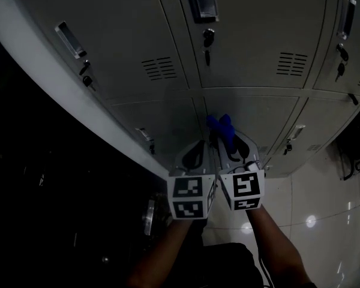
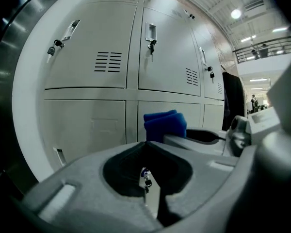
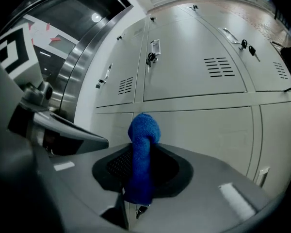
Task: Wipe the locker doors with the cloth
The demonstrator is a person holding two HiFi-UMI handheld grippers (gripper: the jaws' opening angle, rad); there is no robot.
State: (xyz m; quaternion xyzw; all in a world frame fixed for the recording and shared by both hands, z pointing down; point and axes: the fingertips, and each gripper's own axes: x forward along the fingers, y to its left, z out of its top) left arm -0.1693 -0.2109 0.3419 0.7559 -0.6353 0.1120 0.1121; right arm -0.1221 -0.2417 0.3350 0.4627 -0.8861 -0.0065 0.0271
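Observation:
Grey locker doors (image 1: 252,35) fill the wall ahead, with handles, vents and keys in the locks. A folded blue cloth (image 1: 219,128) sticks out of my right gripper (image 1: 231,146), which is shut on it just short of a lower door. In the right gripper view the cloth (image 3: 141,152) stands pinched between the jaws of the right gripper (image 3: 140,149), before the doors (image 3: 194,67). My left gripper (image 1: 199,152) is close beside it on the left. Seen in its own view, the left gripper (image 2: 146,144) is shut and holds nothing, and the cloth (image 2: 165,124) shows to its right.
A white curved end panel (image 1: 24,35) borders the lockers on the left, with a dark area beyond it. Glossy floor tiles (image 1: 324,221) lie at the lower right. A key (image 1: 208,39) hangs from a lock. A dark garment (image 2: 233,98) hangs beside the lockers.

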